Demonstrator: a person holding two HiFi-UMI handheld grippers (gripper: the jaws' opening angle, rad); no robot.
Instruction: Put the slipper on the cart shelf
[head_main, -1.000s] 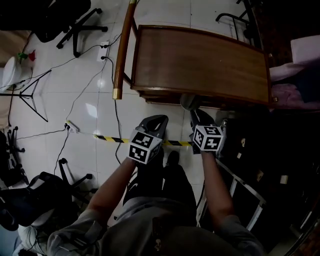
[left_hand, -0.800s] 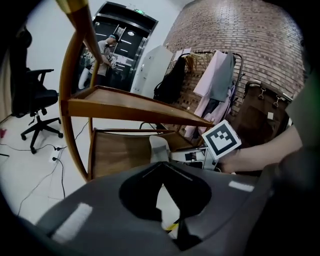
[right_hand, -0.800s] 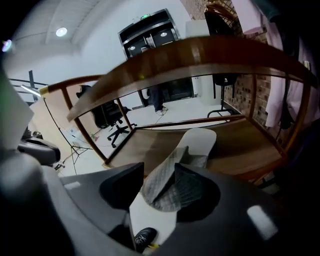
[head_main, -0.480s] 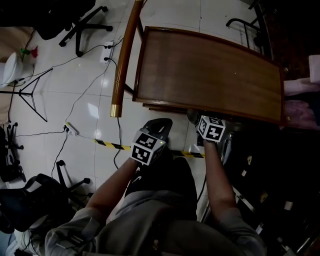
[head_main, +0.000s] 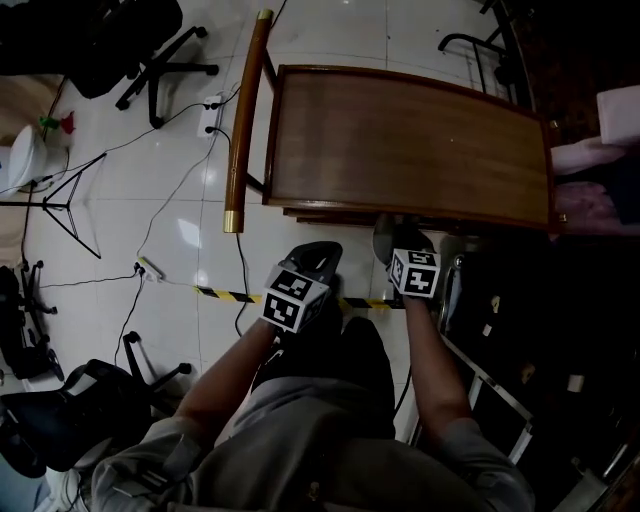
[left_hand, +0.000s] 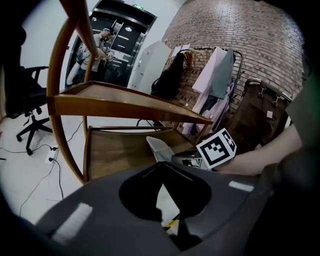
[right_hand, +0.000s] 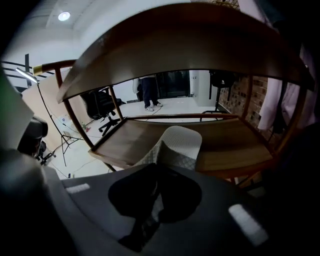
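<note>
**Slipper down on the lower shelf, right jaws closed again**

Since a second ago the right gripper (right_hand: 156, 167) has come forward and down to the near edge of the wooden cart (head_main: 400, 140). Its jaws have just been closing and now stand together. The grey quilted slipper (right_hand: 177, 145) lies on the lower shelf (right_hand: 235, 142), right ahead of those jaws and under the top shelf. Its near end runs in behind the gripper's body, so I cannot tell whether a fold of it is still nipped, but nothing thick sits between the jaws. The left gripper (left_hand: 163, 181) hangs beside it, short of the cart, its jaws closed on nothing. I judge the slipper placed, or very nearly so. What remains is to draw the right gripper back without dragging the slipper off the edge
</note>
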